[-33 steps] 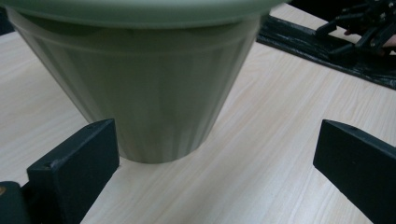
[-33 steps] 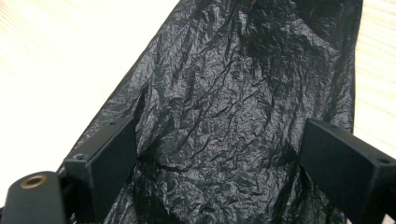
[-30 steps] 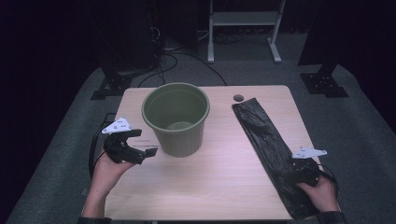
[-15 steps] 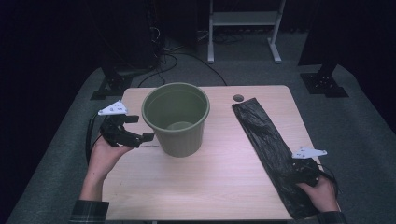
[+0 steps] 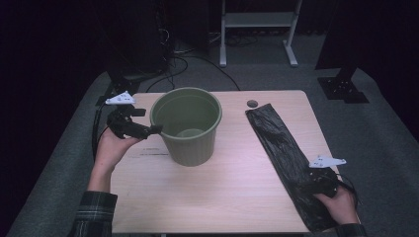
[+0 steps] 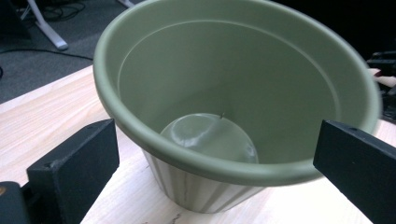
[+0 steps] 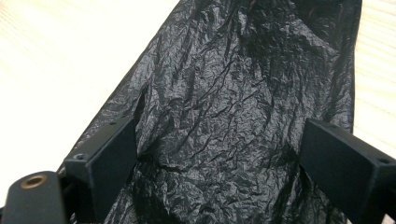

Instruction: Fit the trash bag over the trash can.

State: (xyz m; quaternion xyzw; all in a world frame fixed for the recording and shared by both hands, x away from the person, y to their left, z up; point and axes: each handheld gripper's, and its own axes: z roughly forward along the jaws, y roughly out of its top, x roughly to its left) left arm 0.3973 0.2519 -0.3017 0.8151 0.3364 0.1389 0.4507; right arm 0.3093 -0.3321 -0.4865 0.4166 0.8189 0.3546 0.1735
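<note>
High view: left gripper [image 5: 150,130] sits just left of the green ribbed plastic bucket [image 5: 188,126] mid-table; the long black plastic bag [image 5: 286,153] runs far-to-near along the table's right side, right gripper [image 5: 316,185] over its near end.

Left gripper view: jaws apart, bucket rim [image 6: 224,161] between them.

Right gripper view: jaws apart, straddling the bag.
</note>
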